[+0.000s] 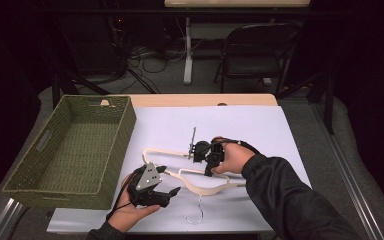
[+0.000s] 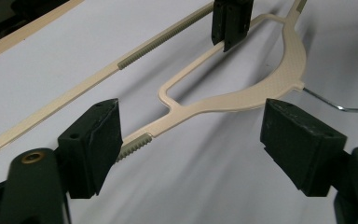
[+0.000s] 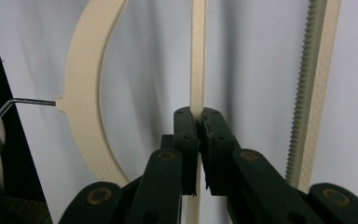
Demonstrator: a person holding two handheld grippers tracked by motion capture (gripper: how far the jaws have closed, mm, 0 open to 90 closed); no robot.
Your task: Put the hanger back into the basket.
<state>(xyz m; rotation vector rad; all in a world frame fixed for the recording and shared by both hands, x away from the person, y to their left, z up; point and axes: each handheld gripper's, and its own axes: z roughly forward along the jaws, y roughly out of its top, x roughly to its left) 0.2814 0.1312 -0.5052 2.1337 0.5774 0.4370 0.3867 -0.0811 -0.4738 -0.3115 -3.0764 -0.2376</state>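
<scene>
The right gripper [image 3: 198, 122] clamps a thin bar of the cream hanger [image 1: 200, 176] near the table's [image 1: 260, 125] front edge; the left gripper [image 2: 191, 140] stands open, nothing between its jaws.

basket [image 1: 75, 150] left on table [image 1: 260, 125] | hanger [image 1: 200, 182] right of basket

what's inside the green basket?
Nothing visible inside the green woven basket: the high view shows only its bare woven floor. The strip just behind the near wall is hidden by that wall. The cream hanger lies outside it, on the white sheet.
</scene>
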